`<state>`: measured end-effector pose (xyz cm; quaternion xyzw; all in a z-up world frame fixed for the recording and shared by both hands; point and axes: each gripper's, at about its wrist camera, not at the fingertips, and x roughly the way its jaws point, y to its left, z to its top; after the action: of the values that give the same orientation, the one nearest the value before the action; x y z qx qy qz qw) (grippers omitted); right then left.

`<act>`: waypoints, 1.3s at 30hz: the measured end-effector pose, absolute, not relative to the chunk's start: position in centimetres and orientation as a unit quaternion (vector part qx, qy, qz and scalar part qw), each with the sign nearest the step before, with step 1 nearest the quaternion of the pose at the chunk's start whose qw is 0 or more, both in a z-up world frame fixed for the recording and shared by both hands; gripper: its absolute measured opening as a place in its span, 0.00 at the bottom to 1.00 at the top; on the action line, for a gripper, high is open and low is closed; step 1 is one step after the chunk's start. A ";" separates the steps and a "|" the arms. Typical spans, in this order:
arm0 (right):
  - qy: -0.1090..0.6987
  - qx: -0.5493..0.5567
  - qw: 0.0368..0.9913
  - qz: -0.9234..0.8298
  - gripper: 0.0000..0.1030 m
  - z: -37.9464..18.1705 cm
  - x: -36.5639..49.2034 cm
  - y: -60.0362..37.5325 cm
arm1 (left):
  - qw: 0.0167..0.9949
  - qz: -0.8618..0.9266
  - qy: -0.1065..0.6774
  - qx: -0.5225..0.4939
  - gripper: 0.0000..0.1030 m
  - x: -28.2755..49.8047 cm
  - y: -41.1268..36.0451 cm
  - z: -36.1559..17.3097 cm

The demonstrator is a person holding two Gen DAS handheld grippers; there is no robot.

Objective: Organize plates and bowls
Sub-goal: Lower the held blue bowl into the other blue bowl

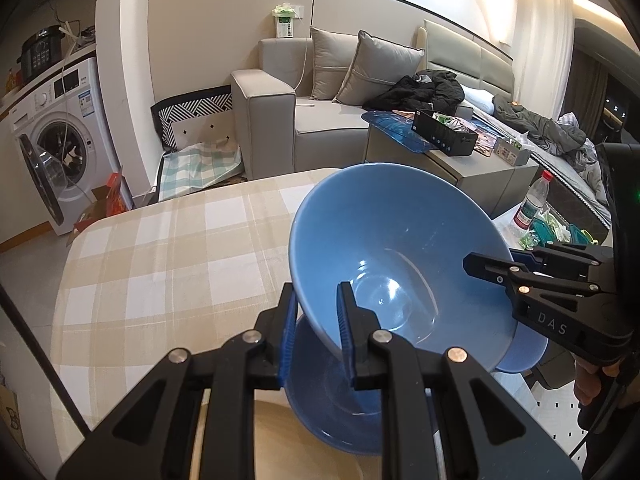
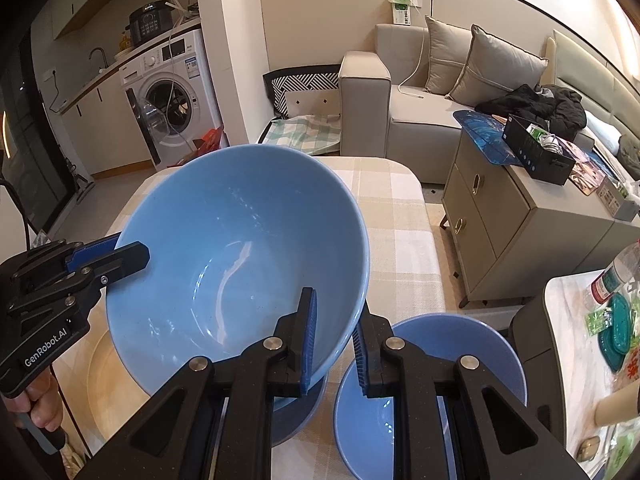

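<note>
Both tongs hold one big blue bowl [image 2: 240,264] above the table [image 1: 160,248]. Left tongs [image 1: 318,320] are clenched on its rim w/ one finger inside and one outside; right tongs [image 2: 334,332] grasp the opposite rim the same way. The bowl is tilted, opening toward the cameras. Under it is a blue plate [image 1: 340,412]. Just right of the right tongs stands a second bowl [image 2: 424,396] on the checked cloth

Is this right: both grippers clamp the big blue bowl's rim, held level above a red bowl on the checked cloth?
Not quite. The lower bowl is blue, not red, as the right wrist view shows. The rest holds: left gripper and right gripper clamp opposite sides of the big blue bowl rim, above the checked cloth.
</note>
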<state>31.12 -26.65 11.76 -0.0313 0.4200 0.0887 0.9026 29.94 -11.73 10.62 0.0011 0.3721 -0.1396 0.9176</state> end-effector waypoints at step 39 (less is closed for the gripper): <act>0.439 -0.035 0.892 0.101 0.17 8.2 30.1 -25.9 | 0.912 -0.135 0.387 -0.006 0.17 27.5 -10.6 8.2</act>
<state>30.14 -25.90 8.18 -0.0349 0.4394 0.1012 0.8919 27.52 -10.58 8.19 -0.0061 0.3874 -0.1348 0.9120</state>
